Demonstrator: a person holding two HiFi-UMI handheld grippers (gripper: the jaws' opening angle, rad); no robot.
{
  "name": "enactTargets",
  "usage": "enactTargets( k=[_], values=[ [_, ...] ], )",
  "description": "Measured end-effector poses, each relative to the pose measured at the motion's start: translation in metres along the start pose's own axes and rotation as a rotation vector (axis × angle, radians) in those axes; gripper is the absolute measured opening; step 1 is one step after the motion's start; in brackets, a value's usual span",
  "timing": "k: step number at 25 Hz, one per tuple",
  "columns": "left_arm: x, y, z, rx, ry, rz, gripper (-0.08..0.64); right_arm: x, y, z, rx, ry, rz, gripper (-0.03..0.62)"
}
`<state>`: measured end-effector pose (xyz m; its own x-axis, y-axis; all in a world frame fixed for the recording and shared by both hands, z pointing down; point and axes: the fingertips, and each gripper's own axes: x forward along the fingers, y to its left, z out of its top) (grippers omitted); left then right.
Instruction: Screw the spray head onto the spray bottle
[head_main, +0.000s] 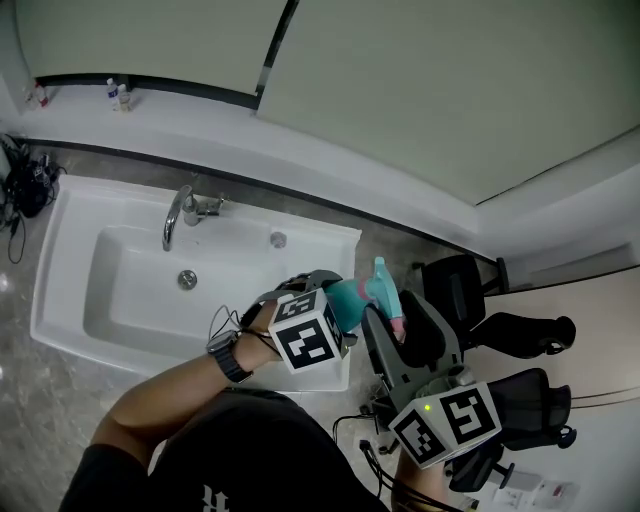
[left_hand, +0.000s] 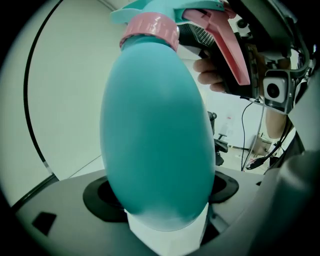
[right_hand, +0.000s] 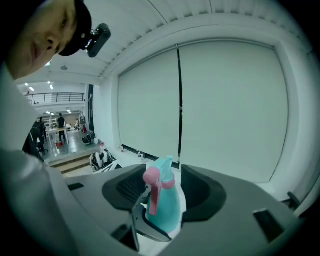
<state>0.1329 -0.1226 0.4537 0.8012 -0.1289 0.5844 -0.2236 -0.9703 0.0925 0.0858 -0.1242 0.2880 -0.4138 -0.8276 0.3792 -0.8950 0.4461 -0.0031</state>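
The spray bottle (left_hand: 155, 140), a teal egg-shaped plastic one, is clamped round its belly by the wide-set jaws of the left gripper (left_hand: 165, 200). It is held in the air above the front right corner of the sink. The right gripper (right_hand: 162, 195) has its jaws partly apart, with the teal plastic spray head (right_hand: 162, 167) and its pink trigger (right_hand: 152, 195) between them. A gap shows on each side, so they press on nothing.

The pink ribbed collar (left_hand: 150, 27) already sits on the neck (how tight, I cannot tell), so this looks like the tightening step, between twists. Next, the right jaws would need to close on the head and turn it while the left holds the body steady.

The bottle is opaque, so its contents are hidden. The white rectangular sink (head_main: 75, 240) holds only its drain (head_main: 187, 279).
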Motion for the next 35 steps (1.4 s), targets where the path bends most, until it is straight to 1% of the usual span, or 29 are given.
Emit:
enactTargets(
  k=[1, 2, 3, 4, 5, 6, 8, 10, 11, 13, 14, 16, 17, 19, 20, 21, 22, 23, 25, 26, 27, 29, 31, 33, 35],
  values=[
    [0.000, -0.001, -0.001, 0.005, 0.001, -0.009, 0.440, -0.003, 0.001, 0.002, -0.046, -0.014, 0.004, 0.196],
    [-0.001, -0.004, -0.001, 0.014, 0.000, -0.022, 0.440, -0.005, 0.005, 0.004, -0.100, -0.029, 0.029, 0.196],
    [-0.002, -0.008, -0.001, 0.023, -0.006, -0.044, 0.440, -0.007, 0.012, 0.005, -0.149, -0.045, 0.083, 0.196],
    [-0.005, -0.013, 0.000, 0.034, -0.016, -0.075, 0.440, -0.013, 0.020, 0.007, -0.174, -0.064, 0.167, 0.196],
    [-0.008, -0.020, 0.001, 0.048, -0.026, -0.113, 0.440, -0.021, 0.026, 0.009, -0.165, -0.093, 0.273, 0.196],
    [-0.012, -0.026, 0.002, 0.064, -0.032, -0.152, 0.440, -0.033, 0.030, 0.014, -0.122, -0.134, 0.389, 0.196],
    [-0.022, -0.036, 0.001, 0.103, -0.030, -0.222, 0.440, -0.058, 0.023, 0.026, 0.010, -0.244, 0.600, 0.196],
    [-0.034, -0.046, 0.000, 0.142, -0.018, -0.284, 0.440, -0.071, 0.004, 0.031, 0.115, -0.337, 0.741, 0.196],
    [-0.040, -0.052, 0.000, 0.161, -0.011, -0.321, 0.440, -0.072, -0.005, 0.028, 0.137, -0.357, 0.799, 0.196],
    [-0.053, -0.071, -0.001, 0.205, 0.000, -0.417, 0.440, -0.062, -0.008, 0.020, 0.135, -0.365, 0.925, 0.198],
    [-0.061, -0.080, -0.003, 0.227, 0.005, -0.471, 0.440, -0.055, -0.002, 0.016, 0.124, -0.362, 1.002, 0.198],
    [-0.076, -0.099, -0.008, 0.260, 0.010, -0.571, 0.440, -0.045, 0.021, 0.012, 0.098, -0.358, 1.177, 0.225],
    [-0.081, -0.108, -0.007, 0.270, 0.013, -0.612, 0.440, -0.044, 0.034, 0.013, 0.084, -0.362, 1.266, 0.229],
    [-0.085, -0.122, -0.001, 0.279, 0.018, -0.669, 0.440, -0.055, 0.052, 0.020, 0.048, -0.389, 1.425, 0.233],
    [-0.085, -0.127, 0.004, 0.280, 0.022, -0.686, 0.440, -0.063, 0.058, 0.024, 0.029, -0.406, 1.483, 0.233],
    [-0.085, -0.130, 0.008, 0.279, 0.026, -0.695, 0.440, -0.068, 0.062, 0.028, 0.010, -0.420, 1.522, 0.233],
    [-0.085, -0.131, 0.011, 0.276, 0.030, -0.696, 0.440, -0.071, 0.067, 0.032, -0.009, -0.428, 1.539, 0.233],
    [-0.084, -0.130, 0.013, 0.271, 0.031, -0.690, 0.440, -0.072, 0.071, 0.035, -0.030, -0.432, 1.540, 0.233],
    [-0.085, -0.125, 0.018, 0.256, 0.014, -0.666, 0.440, -0.069, 0.079, 0.038, -0.074, -0.430, 1.506, 0.227],
    [-0.085, -0.122, 0.021, 0.245, -0.003, -0.651, 0.440, -0.066, 0.080, 0.039, -0.083, -0.432, 1.476, 0.164],
    [-0.086, -0.118, 0.025, 0.235, -0.020, -0.633, 0.440, -0.064, 0.078, 0.042, -0.072, -0.440, 1.446, 0.132],
    [-0.086, -0.111, 0.031, 0.220, -0.056, -0.584, 0.440, -0.061, 0.072, 0.051, -0.009, -0.479, 1.396, 0.129],
    [-0.085, -0.105, 0.038, 0.207, -0.092, -0.526, 0.440, -0.057, 0.067, 0.059, 0.048, -0.527, 1.319, 0.129],
    [-0.084, -0.099, 0.045, 0.190, -0.122, -0.469, 0.440, -0.051, 0.066, 0.067, 0.057, -0.556, 1.200, 0.129],
    [-0.084, -0.093, 0.050, 0.161, -0.139, -0.418, 0.439, -0.043, 0.064, 0.072, 0.049, -0.553, 1.072, 0.129]
  ],
)
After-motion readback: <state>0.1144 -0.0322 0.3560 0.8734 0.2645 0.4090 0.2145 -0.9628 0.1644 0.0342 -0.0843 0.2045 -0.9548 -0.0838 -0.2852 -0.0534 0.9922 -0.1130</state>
